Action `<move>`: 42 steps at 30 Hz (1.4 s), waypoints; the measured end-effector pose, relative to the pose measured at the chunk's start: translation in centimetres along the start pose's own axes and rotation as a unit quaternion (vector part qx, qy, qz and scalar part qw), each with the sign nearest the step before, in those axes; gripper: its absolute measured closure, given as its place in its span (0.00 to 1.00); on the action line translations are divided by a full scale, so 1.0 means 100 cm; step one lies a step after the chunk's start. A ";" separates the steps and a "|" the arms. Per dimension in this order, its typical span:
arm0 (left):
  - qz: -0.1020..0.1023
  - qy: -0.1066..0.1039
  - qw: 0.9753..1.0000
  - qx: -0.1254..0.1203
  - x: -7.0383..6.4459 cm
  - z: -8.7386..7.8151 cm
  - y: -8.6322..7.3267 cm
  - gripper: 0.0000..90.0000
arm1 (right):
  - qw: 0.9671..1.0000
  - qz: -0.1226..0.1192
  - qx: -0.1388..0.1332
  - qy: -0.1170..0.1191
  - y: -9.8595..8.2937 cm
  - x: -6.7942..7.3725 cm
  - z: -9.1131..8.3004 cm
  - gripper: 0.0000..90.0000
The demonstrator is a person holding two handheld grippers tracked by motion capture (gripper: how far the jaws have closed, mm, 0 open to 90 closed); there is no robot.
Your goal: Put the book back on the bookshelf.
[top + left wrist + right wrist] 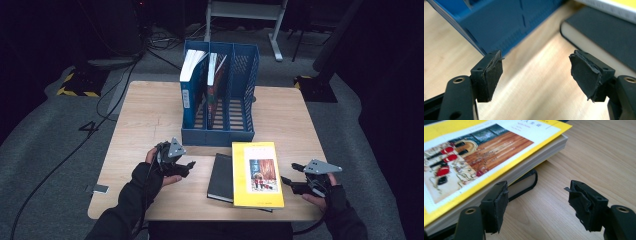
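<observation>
A yellow book [257, 174] with a glossy cover and a framed picture of warm wood tones and red figures is seen lying flat near the front edge of the table [150, 115], resting partly on top of a black book [220, 176] whose matte cover and cream page block show at its left. In the right gripper view the yellow book [474, 157] is shown as a thick slab of pale pages, with the rounded corner of the black book [529, 182] jutting out from under it. The right gripper [289, 182] is held just beside the yellow book's right edge, low over the pale wood-grain laminate, with its jaws spread wide and nothing between them; the rubber pads [584, 206] are seen to be torn and ragged at their edges. The left gripper [189, 165] is held just left of the black book, likewise wide apart and empty, its worn black pads [585, 75] framing bare tabletop. Behind both books a blue plastic file rack [220, 135] with slatted, perforated walls stands upright, and a blue-spined book [188, 92] and a red-covered book [212, 87] are stood in its left and middle compartments.
</observation>
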State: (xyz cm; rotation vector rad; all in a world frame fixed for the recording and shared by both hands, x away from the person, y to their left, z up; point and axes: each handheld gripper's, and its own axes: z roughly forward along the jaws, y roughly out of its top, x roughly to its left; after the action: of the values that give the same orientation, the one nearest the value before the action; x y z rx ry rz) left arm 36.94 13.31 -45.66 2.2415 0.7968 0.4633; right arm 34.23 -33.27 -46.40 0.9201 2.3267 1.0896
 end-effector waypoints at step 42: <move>0.039 -0.113 0.993 0.026 -0.022 0.022 -0.041 0.16 | 0.979 0.065 0.073 0.180 0.019 0.019 0.016 0.16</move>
State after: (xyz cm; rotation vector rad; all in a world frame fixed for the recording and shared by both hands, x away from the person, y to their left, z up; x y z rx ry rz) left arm 34.75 13.08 -50.30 2.3290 0.6132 0.2213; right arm 34.63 -30.21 -46.05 1.0098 2.7038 1.2379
